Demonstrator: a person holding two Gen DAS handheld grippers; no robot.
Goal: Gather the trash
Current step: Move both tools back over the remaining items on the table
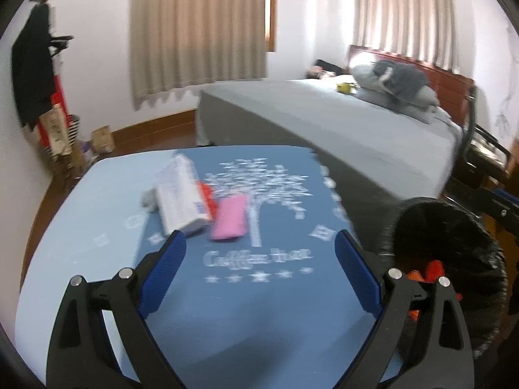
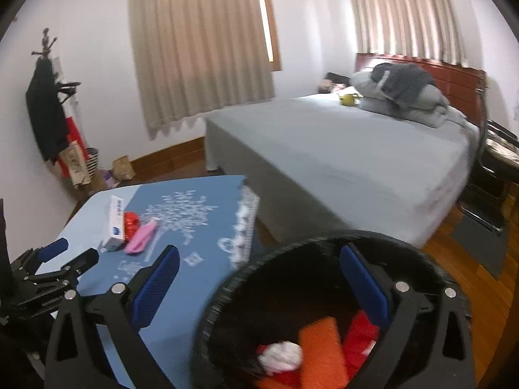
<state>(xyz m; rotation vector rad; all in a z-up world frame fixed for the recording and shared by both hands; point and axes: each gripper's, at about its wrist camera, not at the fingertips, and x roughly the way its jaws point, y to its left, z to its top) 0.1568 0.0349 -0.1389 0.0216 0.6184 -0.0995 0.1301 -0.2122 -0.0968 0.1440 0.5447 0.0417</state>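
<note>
Bed (image 2: 350, 162) with grey sheet, filling the far right of the room, folded grey bedding (image 2: 405, 94) heaped by its dark red headboard. Table (image 1: 97, 227) under a blue cloth printed with a white tree, nearer, just short of the bed's foot. Round black bin (image 2: 292, 253) with a ribbed wall, just off the table's right edge, holding an orange flat piece (image 2: 319, 340), red scraps (image 2: 360, 334) and a crumpled white wad (image 2: 282, 355). Left gripper (image 1: 259, 243) of black arms and blue pads, over the table's near edge, fingers spread wide, nothing between them. Right gripper (image 2: 259, 259) of the same build, above the bin's mouth, fingers likewise wide and empty. White rectangular carton (image 1: 181, 194) with blue print, lying toward the table's far left corner. Pink flat wrapper (image 1: 228, 217) touching its right side. Red crumpled wrapper (image 1: 207, 197) wedged between the two. Small grey lump (image 1: 147, 199), blurred, against the carton's left side.
</note>
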